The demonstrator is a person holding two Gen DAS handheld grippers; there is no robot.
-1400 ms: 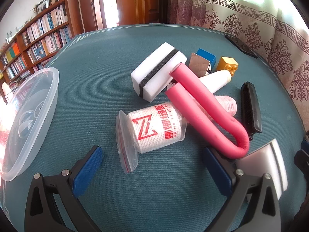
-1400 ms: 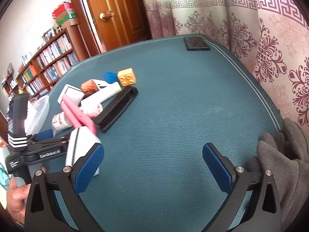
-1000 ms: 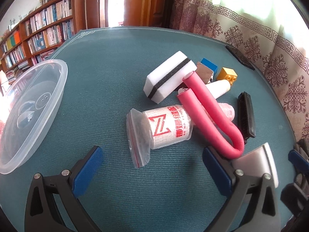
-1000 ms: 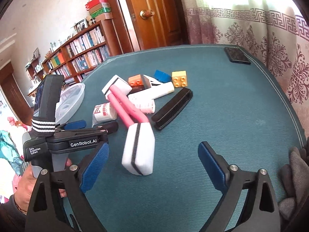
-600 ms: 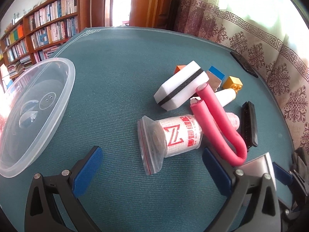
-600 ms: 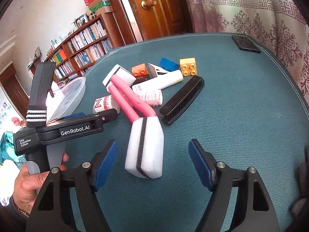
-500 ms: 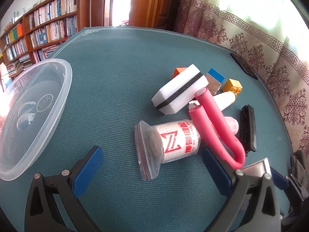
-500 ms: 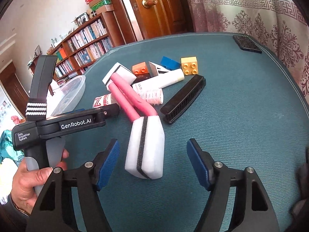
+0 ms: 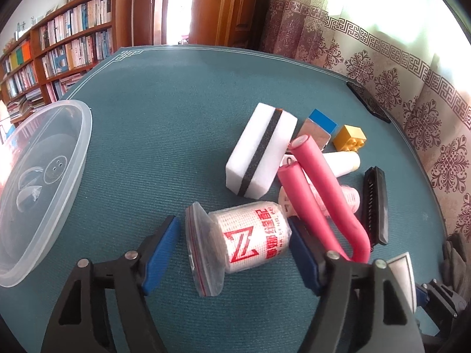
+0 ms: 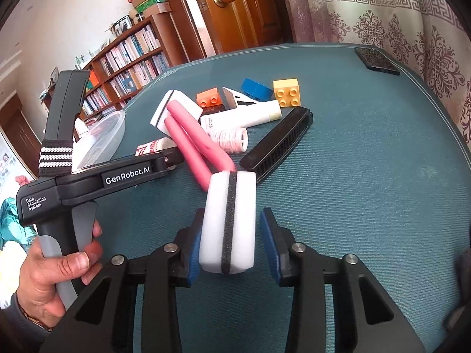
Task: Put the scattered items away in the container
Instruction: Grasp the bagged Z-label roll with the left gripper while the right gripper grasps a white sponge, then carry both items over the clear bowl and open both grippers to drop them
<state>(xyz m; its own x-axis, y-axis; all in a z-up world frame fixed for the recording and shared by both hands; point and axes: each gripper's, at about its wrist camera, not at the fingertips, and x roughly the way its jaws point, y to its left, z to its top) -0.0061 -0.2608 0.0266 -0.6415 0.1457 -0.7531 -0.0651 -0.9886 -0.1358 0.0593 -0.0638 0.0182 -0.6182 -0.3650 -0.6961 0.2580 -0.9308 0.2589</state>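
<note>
The left gripper (image 9: 235,244) straddles a bagged roll (image 9: 250,239) on the teal table (image 9: 164,135): its right pad touches the roll's end, its left pad stands just clear of the bag's flap, so the jaws are narrowed but not clamped. The roll is white gauze-like cloth printed with a red Z mark and red characters, lying on its side inside a clear zip bag with a red seal line. The right gripper (image 10: 231,242) brackets a sponge (image 10: 229,220), a white block with a black strip down its middle; the left pad presses its side while a sliver of gap shows at the right pad, so whether it is gripped I cannot tell. Behind lie a bent pink foam tube (image 10: 194,144), a second sponge (image 9: 259,153), a white tube (image 10: 244,116), a black comb (image 10: 279,144) and orange (image 10: 209,97), blue (image 10: 255,88) and yellow bricks (image 10: 287,91). The clear container (image 9: 41,182) sits at the table's left, well apart from the pile. A hand (image 10: 56,267) holds the left gripper's handle.
</note>
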